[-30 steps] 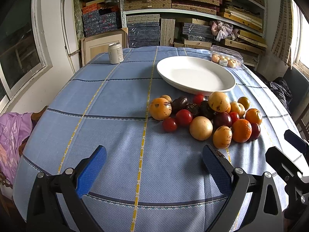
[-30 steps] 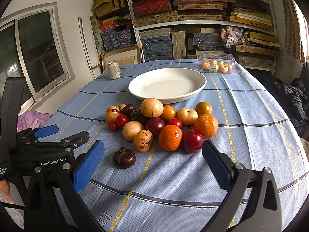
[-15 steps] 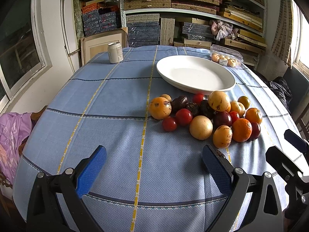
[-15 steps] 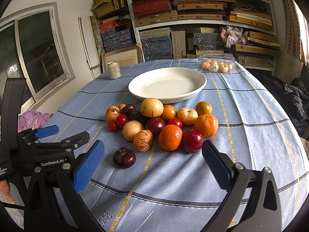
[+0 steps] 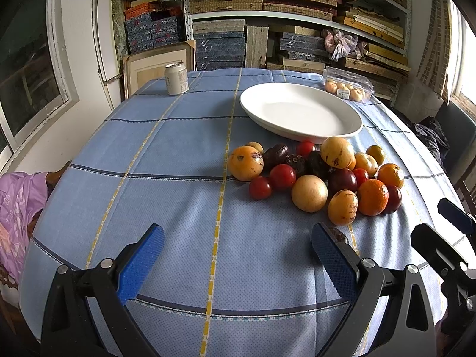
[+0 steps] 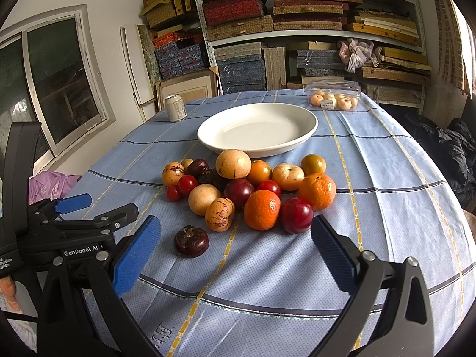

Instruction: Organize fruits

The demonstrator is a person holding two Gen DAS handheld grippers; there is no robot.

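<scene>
On the blue cloth, fruit pile (image 6: 250, 187) is sitting at 6 o'clock of plate (image 6: 309, 122). Left gripper (image 5: 238, 253) & right gripper (image 6: 235, 245) are gaping wide, empty. Fruits prob. light, round, bruisable; I'd be pinching across the middle.

Table with blue checked tablecloth (image 6: 386, 178), yellow and dark stripes. White oval plate (image 6: 257, 128) is the landmark, sits on the cloth, nothing in it. Fruit pile (image 6: 247, 184) just in front of the plate, on the cloth: oranges, red plums, small red tomatoes, yellow-speckled round fruits, dark purple ones, all bunched and touching; the back ones lie close against the plate's near rim. One dark purple fruit (image 6: 191, 241) lies apart from the pile, farther from the plate on the near side. Drink can (image 6: 175, 107) upright, behind-left of the plate, near the far table edge. Clear plastic box of pale fruits (image 6: 333, 96) behind-right of the plate.
</scene>
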